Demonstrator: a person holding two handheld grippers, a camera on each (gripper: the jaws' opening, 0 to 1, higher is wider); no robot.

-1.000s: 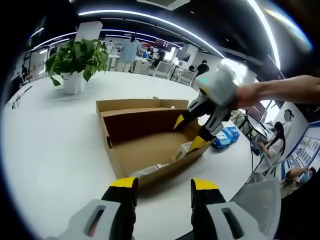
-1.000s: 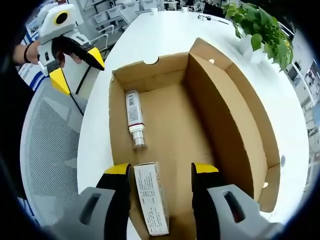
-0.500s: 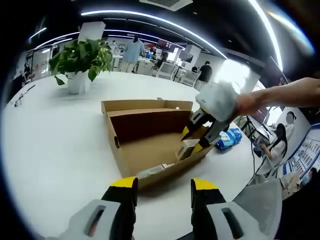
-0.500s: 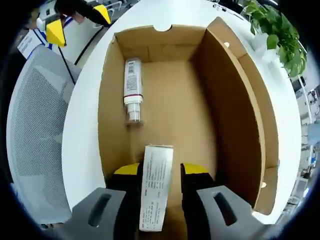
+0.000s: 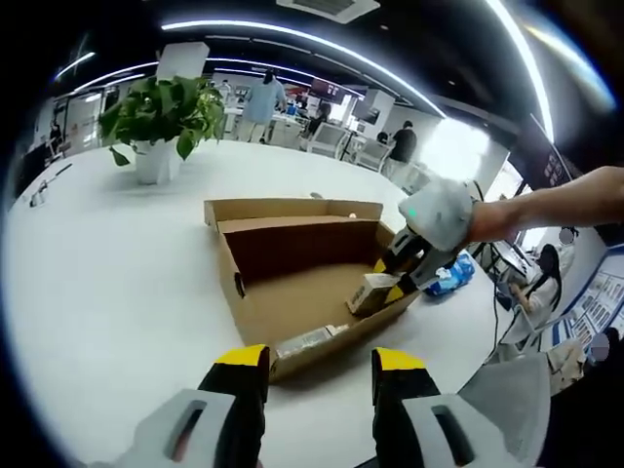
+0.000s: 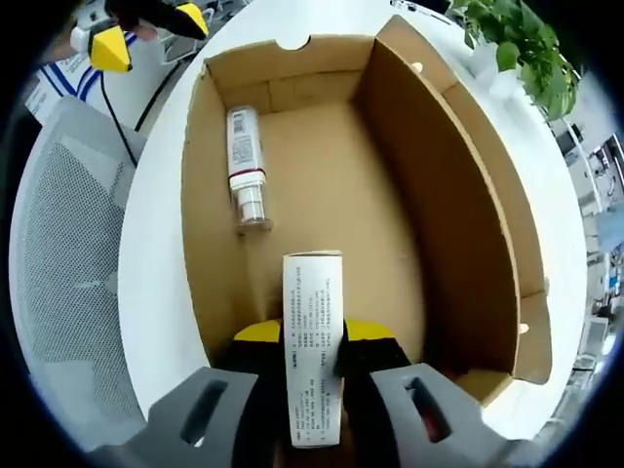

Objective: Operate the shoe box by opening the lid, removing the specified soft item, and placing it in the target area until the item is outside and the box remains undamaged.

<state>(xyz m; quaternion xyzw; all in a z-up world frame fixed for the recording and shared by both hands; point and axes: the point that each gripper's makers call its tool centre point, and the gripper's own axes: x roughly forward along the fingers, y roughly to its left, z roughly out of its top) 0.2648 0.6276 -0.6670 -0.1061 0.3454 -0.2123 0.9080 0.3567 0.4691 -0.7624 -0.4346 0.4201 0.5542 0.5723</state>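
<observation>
Open office: white table [image 5: 107, 283], potted plant [image 5: 161, 122], mesh chair [image 6: 63, 283].

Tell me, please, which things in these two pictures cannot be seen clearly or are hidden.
- Text on the white carton, right gripper view: too small to read.
- Lower end of the carton: hidden between the right claw and its body.
- Label of the bottle in the shoe box: too small.
- Bottle in the left gripper view: partly hidden behind the box's near wall.
- Blue packet: partly hidden by the right claw.
- Left claw: holds nothing.
</observation>
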